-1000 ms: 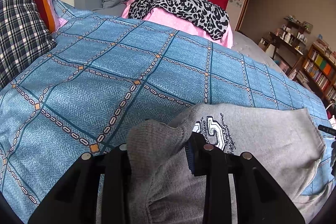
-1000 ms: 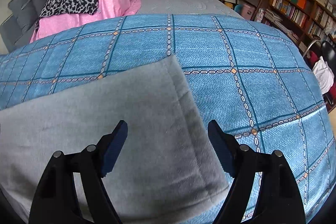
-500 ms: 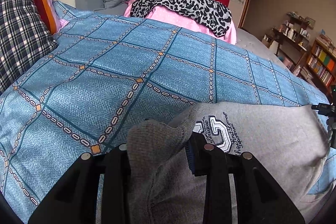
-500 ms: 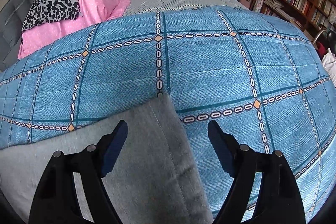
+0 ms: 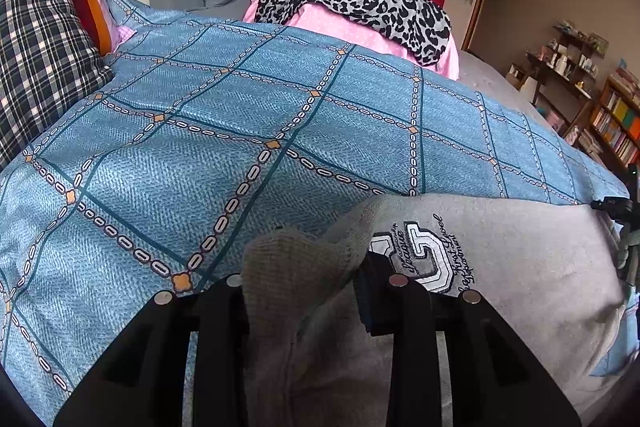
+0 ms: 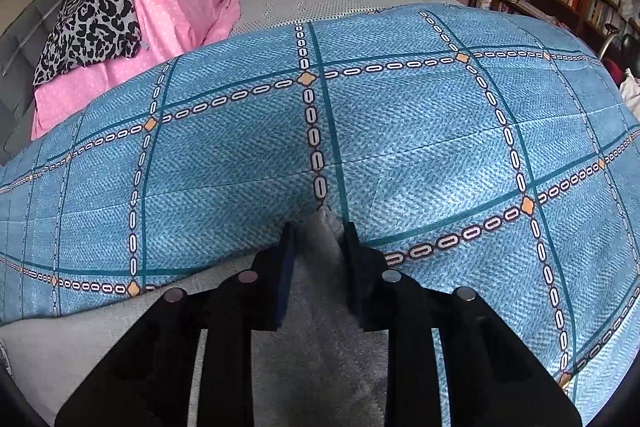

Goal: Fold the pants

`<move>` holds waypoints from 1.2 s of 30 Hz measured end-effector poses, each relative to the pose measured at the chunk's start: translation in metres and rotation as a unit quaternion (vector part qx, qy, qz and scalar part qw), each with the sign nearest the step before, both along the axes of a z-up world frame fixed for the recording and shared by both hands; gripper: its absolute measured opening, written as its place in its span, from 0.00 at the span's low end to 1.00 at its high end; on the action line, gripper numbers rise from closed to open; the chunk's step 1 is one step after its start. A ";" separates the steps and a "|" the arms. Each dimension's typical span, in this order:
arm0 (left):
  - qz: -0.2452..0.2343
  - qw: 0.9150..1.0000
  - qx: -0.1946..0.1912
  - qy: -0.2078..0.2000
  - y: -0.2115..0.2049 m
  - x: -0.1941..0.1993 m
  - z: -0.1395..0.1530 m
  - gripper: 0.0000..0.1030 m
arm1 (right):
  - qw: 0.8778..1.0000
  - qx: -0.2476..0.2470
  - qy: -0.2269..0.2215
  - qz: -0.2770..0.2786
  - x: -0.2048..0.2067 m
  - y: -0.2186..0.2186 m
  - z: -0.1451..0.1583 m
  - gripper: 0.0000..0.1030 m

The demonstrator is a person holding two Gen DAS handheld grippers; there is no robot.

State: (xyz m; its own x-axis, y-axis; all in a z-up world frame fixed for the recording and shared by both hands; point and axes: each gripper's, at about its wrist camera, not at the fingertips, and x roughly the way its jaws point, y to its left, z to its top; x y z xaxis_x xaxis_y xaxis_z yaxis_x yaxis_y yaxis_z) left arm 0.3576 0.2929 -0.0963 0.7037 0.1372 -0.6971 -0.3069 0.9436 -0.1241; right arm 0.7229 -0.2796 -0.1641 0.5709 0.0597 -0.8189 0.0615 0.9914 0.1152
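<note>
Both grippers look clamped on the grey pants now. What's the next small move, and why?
Probably lift both ends together and carry them over to start the fold. The left gripper pinches a bunched end of the grey pants beside the logo patch, and the right gripper has a corner between its fingers. The rest lies flat on the blue quilt.

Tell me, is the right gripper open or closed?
Closed. The right gripper has its jaws pinched on a corner of the grey pants.
</note>
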 end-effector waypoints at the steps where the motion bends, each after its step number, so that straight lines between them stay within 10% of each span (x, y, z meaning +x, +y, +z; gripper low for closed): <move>1: 0.001 1.000 -0.002 0.000 0.001 0.000 0.000 0.30 | 1.000 -0.002 -0.005 0.002 -0.004 0.000 0.003 0.19; 23: 0.011 0.994 -0.079 -0.075 0.015 -0.039 0.036 0.30 | 0.983 0.012 -0.181 0.020 -0.200 -0.029 0.160 0.11; 36: -0.033 0.987 -0.084 -0.134 0.001 -0.141 0.082 0.30 | 0.972 0.063 -0.225 -0.012 -0.329 -0.091 0.172 0.11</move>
